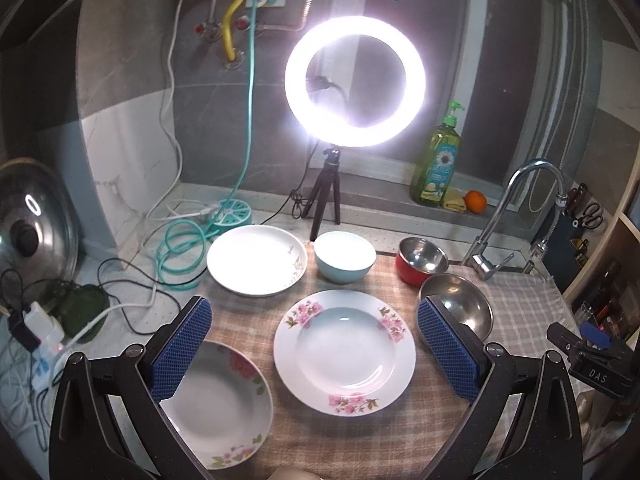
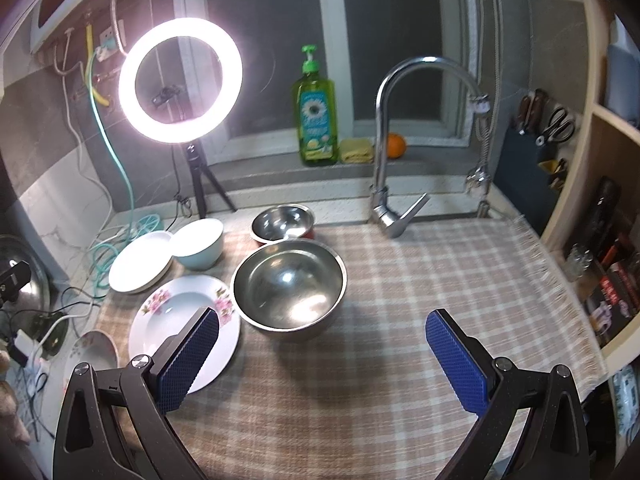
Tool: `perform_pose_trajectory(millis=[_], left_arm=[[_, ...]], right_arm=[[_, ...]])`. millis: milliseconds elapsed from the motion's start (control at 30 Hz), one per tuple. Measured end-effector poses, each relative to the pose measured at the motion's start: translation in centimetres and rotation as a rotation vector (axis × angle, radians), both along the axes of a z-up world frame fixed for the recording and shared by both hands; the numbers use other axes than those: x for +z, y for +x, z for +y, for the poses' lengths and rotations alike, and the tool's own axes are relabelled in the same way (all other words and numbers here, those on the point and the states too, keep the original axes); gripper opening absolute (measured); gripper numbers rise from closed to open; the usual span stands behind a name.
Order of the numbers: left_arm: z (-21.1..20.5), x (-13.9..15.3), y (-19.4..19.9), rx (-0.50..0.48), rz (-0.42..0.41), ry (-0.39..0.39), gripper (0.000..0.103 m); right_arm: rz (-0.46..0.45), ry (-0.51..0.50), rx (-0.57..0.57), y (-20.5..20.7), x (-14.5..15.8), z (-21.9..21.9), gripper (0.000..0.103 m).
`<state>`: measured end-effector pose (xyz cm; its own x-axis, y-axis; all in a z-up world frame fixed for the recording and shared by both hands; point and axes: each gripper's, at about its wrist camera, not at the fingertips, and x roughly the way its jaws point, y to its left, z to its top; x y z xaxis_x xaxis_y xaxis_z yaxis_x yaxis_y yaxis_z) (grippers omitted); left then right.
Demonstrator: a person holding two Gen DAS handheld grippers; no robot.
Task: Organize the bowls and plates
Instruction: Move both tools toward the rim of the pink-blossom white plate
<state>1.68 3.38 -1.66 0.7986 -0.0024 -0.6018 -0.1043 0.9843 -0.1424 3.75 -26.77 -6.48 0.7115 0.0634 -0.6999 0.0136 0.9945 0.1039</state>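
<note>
Both the left hand-held gripper [image 1: 314,354] and the right hand-held gripper [image 2: 322,360] hover wide, empty; the pink-flowered white plate [image 1: 344,350] and large steel bowl [image 2: 289,284] lie separately, probably awaiting stacking.

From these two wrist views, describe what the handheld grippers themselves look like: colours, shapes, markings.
Both the left gripper and the right gripper have black, speckled, angular arms with silver round bolts at the joints. Each finger carries a flat rectangular blue pad with a fine grid texture. No cables or sleeves are visible.
</note>
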Motion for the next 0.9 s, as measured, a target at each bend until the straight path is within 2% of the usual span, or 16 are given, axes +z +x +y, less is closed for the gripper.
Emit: perform_pose_trajectory(millis=[300,467,767,900], left_arm=[[1.9,-2.1,0.1,0.029,0.075,-0.062,0.102],[3.2,-3.0,0.1,0.051,0.098,-0.081,0.102],[6.2,-4.5,1.2,0.071,0.153,-0.124,0.095],[6.7,-5.6,2.1,0.048,0.189,-0.112,0.092]], right_arm=[[0.053,0.038,0.065,0.8,-1.6,1.6,0.102],[0.08,0.047,0.094,1.4,-2.3,2.5,0.098],[0.141,0.087,0.127,2.2,-4.3,4.1,0.086],[0.185,0.128,0.131,2.6,-5.6,4.4,0.074]])
